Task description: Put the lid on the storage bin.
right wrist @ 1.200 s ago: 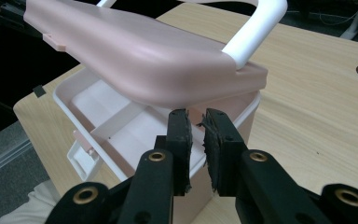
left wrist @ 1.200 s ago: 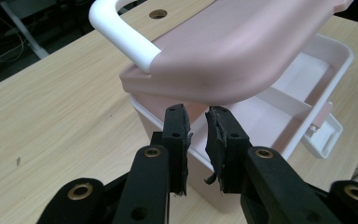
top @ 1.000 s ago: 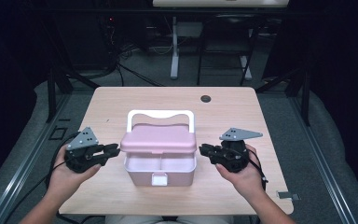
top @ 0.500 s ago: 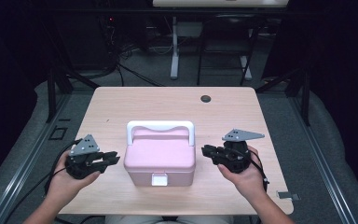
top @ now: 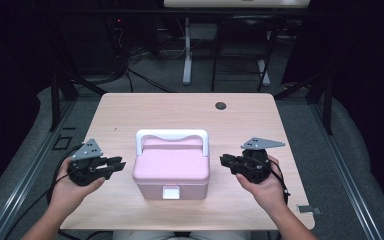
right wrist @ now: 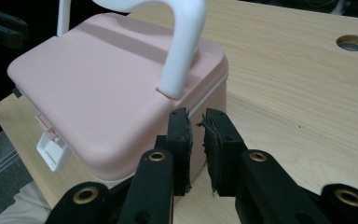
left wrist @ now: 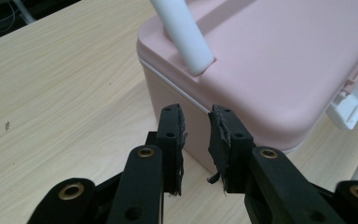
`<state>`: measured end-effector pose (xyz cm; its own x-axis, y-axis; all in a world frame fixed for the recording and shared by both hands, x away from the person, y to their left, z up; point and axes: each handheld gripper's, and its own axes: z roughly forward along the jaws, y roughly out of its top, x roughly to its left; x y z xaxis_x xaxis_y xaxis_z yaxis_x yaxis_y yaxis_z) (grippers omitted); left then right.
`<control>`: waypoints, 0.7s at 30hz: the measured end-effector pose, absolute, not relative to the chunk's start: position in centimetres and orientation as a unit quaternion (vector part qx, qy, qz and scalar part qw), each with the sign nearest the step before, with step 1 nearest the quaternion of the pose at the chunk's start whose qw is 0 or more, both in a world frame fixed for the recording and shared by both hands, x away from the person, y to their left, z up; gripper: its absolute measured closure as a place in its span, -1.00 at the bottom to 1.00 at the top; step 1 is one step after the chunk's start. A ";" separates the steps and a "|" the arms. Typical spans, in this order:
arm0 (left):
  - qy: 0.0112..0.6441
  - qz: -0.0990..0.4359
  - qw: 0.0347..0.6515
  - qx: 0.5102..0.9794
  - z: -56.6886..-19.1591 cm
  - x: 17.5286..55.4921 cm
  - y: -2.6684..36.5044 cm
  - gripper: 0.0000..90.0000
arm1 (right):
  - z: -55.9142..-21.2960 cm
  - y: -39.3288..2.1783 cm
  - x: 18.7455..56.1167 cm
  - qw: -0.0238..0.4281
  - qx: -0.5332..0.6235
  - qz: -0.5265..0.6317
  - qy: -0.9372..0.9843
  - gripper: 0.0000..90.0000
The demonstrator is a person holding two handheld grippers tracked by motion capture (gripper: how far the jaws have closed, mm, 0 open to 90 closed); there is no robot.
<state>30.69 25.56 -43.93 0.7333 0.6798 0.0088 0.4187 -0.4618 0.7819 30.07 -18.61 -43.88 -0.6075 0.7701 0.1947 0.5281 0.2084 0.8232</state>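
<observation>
A pink box with a white handle standing up and a white front latch sits on the wooden table, its lid down. My left gripper is held just left of the box and points at its side without touching it. Its jaws have just been opening and hold nothing. In the left gripper view the gripper faces the box. My right gripper is held off the box's right side. Its jaws stand a narrow gap apart, with nothing between them, near the box.
A round cable hole lies in the table's far right part. The table's front edge runs just below the box, and the person's forearms come in over it. Dark floor, cables and stand legs surround the table.
The box's lid, raised a second ago with the inside showing, has come down shut. My left gripper has drawn back a little from the box and its jaws have parted more.
</observation>
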 end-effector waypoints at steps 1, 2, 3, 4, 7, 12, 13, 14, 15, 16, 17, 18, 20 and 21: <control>0.330 0.162 0.404 0.838 -44.0 30.9 25.7 0.63 | -44.0 -18.7 30.2 0.130 0.426 0.464 0.766 0.77; 0.332 0.162 0.405 0.836 -44.0 31.0 25.9 0.62 | -44.1 -18.9 30.3 0.131 0.429 0.462 0.765 0.77; 0.335 0.162 0.405 0.835 -44.1 31.1 26.0 0.62 | -44.2 -19.0 30.4 0.132 0.431 0.462 0.764 0.77; 0.339 0.163 0.408 0.832 -44.2 31.4 26.2 0.62 | -44.3 -19.2 30.5 0.133 0.433 0.462 0.762 0.77; 0.351 0.162 0.413 0.825 -44.5 31.9 26.7 0.62 | -44.7 -19.6 30.8 0.146 0.438 0.458 0.759 0.77; 0.367 0.156 0.415 0.818 -45.2 32.7 27.2 0.60 | -45.2 -20.1 31.2 0.143 0.451 0.457 0.753 0.77; 0.369 0.157 0.412 0.818 -45.4 32.9 27.3 0.60 | -45.4 -20.3 31.3 0.143 0.453 0.457 0.752 0.77; 0.373 0.159 0.408 0.818 -45.6 33.0 27.4 0.59 | -45.6 -20.4 31.4 0.144 0.455 0.457 0.751 0.77; 0.375 0.159 0.405 0.818 -45.8 33.2 27.6 0.59 | -45.7 -20.5 31.5 0.143 0.458 0.456 0.749 0.77; 0.380 0.159 0.405 0.816 -46.1 33.3 27.7 0.58 | -45.9 -20.7 31.6 0.144 0.460 0.454 0.749 0.77; 0.386 0.160 0.404 0.814 -46.4 33.5 27.9 0.58 | -46.1 -20.8 31.7 0.145 0.463 0.454 0.747 0.77; 0.390 0.159 0.404 0.812 -46.6 33.6 28.1 0.58 | -46.3 -21.0 31.8 0.145 0.467 0.452 0.746 0.77; 0.399 0.162 0.402 0.808 -47.2 33.9 28.5 0.57 | -46.7 -21.1 31.9 0.146 0.472 0.449 0.745 0.77; 0.404 0.163 0.401 0.806 -47.4 34.1 28.7 0.57 | -47.0 -21.3 32.0 0.150 0.474 0.447 0.744 0.76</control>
